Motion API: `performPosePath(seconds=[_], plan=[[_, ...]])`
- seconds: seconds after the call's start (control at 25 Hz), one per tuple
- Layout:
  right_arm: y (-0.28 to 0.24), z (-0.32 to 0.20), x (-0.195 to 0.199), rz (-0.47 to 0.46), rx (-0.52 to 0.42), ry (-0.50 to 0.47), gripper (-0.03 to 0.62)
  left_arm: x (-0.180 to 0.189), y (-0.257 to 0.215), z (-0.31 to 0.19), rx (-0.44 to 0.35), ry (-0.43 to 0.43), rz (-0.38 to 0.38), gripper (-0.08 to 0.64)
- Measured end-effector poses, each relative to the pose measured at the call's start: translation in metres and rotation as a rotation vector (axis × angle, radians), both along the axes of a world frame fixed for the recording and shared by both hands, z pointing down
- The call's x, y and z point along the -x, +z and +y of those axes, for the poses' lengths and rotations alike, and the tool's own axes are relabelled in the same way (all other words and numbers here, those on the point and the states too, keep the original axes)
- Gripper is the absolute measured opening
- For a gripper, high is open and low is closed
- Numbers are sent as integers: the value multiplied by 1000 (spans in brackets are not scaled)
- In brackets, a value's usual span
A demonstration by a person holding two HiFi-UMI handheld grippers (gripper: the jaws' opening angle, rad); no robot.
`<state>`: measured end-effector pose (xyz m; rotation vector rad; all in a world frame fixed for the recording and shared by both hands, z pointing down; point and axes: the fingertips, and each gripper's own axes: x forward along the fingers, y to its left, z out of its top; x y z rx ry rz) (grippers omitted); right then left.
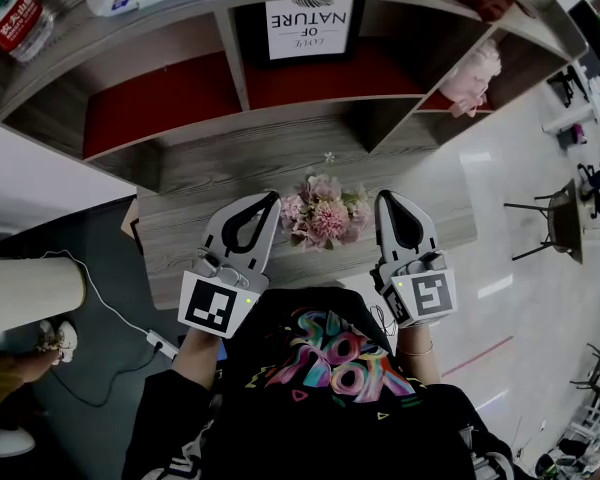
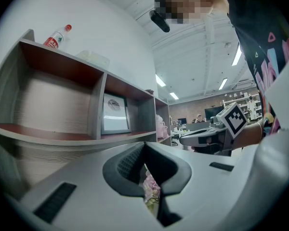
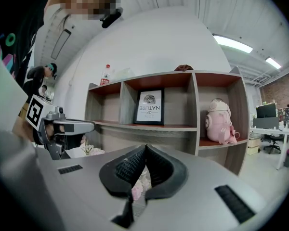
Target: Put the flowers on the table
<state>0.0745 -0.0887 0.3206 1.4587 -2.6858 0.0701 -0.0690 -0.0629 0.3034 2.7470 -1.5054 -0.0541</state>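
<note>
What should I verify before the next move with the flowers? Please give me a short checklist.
1. The flowers rest on the table: ok.
2. The left hand-held gripper has its jaws together and holds nothing: ok.
3. The right hand-held gripper has its jaws together and holds nothing: ok.
4. The flowers lie between the two grippers, within view of both: ok.
5. Neither gripper touches the flowers: cannot tell.
6. The jaws are open, ready for a new grasp: not ok.
</note>
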Motion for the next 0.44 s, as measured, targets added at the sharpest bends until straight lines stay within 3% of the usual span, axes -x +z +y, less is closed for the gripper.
performPosePath(seconds=[0.24,0.44], plan=[[2,3,2,6,2,-4,15,2,0,1,-4,5,-1,25],[23,8,-6,72,40,-29,15,2,1,2,-11,15,-5,25]])
